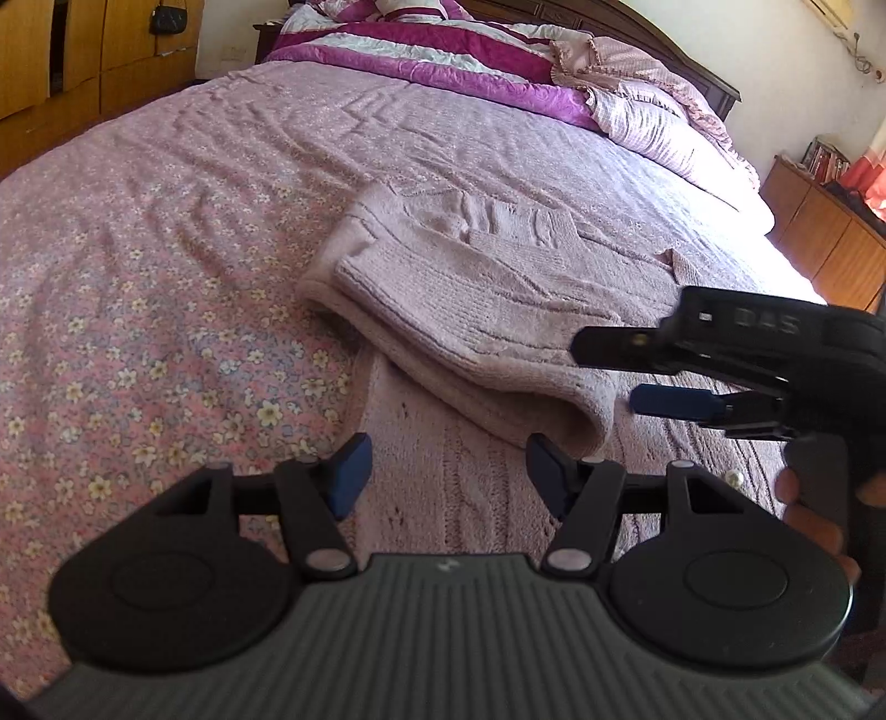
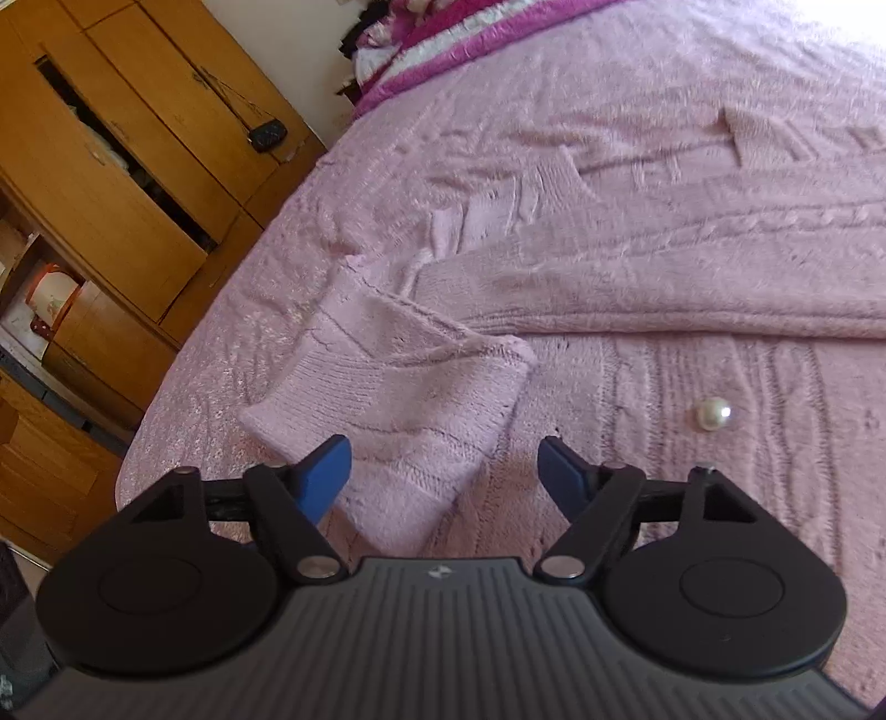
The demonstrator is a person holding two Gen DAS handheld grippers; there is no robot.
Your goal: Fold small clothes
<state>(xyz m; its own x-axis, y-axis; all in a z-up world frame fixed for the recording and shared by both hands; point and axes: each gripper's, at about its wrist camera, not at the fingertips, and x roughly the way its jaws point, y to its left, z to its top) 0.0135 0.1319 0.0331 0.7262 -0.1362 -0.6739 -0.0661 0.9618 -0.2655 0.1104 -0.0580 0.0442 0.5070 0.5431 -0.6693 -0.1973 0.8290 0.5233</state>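
Observation:
A pale pink knitted cardigan (image 1: 476, 310) lies on the bed, with a sleeve folded across its body. My left gripper (image 1: 446, 471) is open and empty, just above the cardigan's near part. My right gripper (image 1: 603, 374) enters the left wrist view from the right, open, beside the folded sleeve's cuff end. In the right wrist view the right gripper (image 2: 443, 471) is open and empty over the sleeve cuff (image 2: 398, 410), and the cardigan body (image 2: 692, 277) stretches to the right. A pearl button (image 2: 713, 414) sits on the knit.
The bed has a pink floral sheet (image 1: 138, 332). A purple striped quilt (image 1: 432, 50) and pillows (image 1: 653, 111) lie at the head. A wooden wardrobe (image 2: 111, 194) stands beside the bed, and a wooden cabinet (image 1: 825, 238) stands at the right.

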